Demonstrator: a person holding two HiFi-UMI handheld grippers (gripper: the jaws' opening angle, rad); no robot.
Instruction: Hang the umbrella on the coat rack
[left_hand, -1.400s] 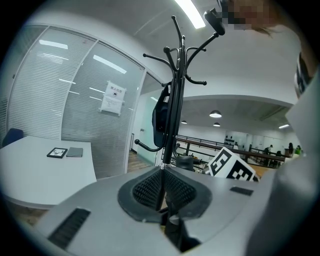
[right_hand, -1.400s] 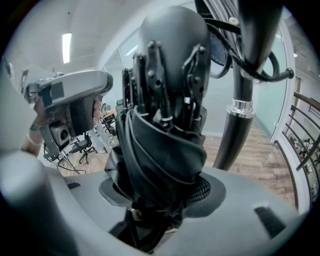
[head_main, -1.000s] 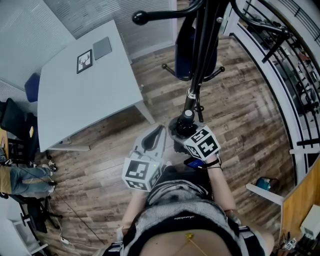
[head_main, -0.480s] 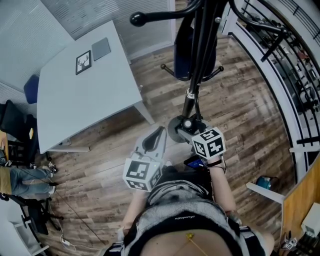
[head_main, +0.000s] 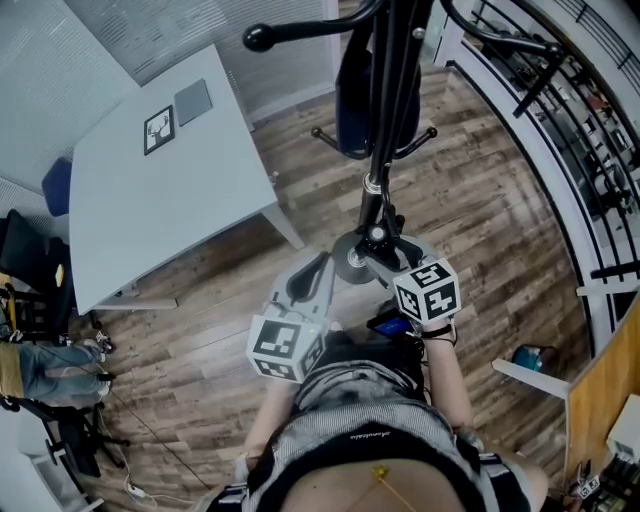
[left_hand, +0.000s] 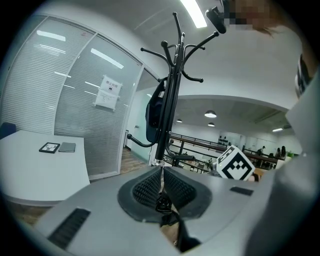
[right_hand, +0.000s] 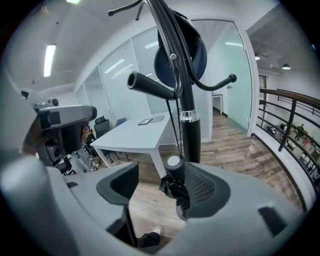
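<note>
Over a wooden floor (head_main: 480, 230) (white table (head_main: 150, 210) nearby), the left gripper (left_hand: 161, 172) is seen closed; the jaws of the right gripper (right_hand: 161, 172), just opened, are spread round the umbrella (right_hand: 190, 137).

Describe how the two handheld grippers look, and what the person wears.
Both the left gripper and right gripper have smooth grey shells with black textured pads inside the jaws. Each carries a white cube printed with black square markers. The person wears a grey top.
</note>
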